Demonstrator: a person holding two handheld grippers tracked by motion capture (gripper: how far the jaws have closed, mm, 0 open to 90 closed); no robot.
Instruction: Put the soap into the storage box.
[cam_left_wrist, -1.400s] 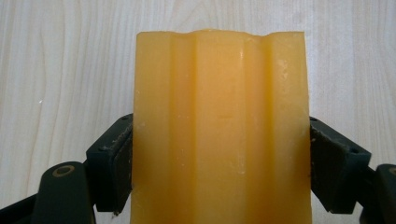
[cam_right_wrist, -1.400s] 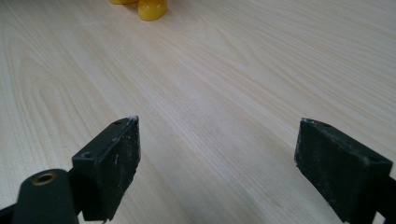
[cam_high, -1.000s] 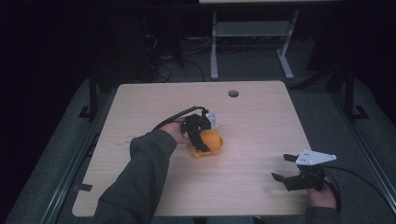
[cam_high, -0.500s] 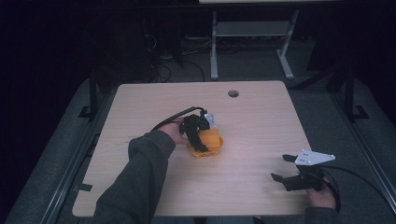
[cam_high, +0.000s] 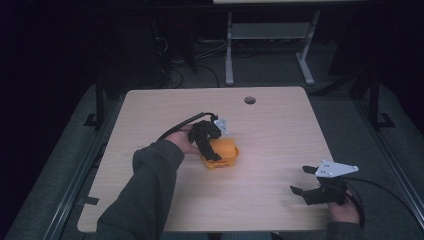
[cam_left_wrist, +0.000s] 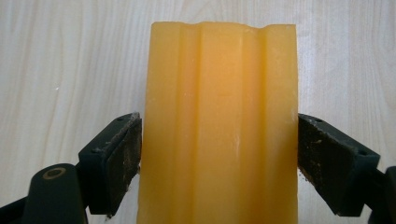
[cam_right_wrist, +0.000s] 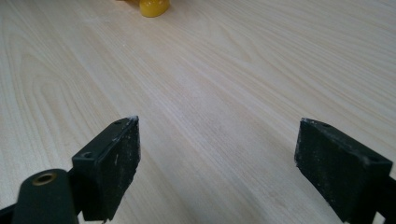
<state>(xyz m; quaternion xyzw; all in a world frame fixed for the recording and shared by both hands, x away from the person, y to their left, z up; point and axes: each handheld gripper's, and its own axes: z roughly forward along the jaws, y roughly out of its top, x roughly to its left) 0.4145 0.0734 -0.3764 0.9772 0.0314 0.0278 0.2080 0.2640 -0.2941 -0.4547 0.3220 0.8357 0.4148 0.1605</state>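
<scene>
Little has changed since a second ago: the left claw (cam_high: 216, 150) stays at the middle of the table (cam_high: 280, 125), set over the orange block (cam_high: 223, 152), and the block has not shifted. The right claw (cam_high: 305, 187) has edged slightly toward the table's near edge at the near right corner, well apart from the block.

In the left gripper view the left claw (cam_left_wrist: 219, 154) has its jaws on either side of the ribbed orange block (cam_left_wrist: 219, 121); the left pad touches it, the right pad sits at its edge, so it is clamped on the block, which rests on the table. In the right gripper view the right claw (cam_right_wrist: 217, 158) is spread wide with nothing between its jaws, above bare wood.

The table is pale wood grain with rounded corners and a round cable hole (cam_high: 249, 100) near its far edge. Around it the room is dark, with grey flooring, cables and a white stand (cam_high: 265, 45) beyond the far side.
</scene>
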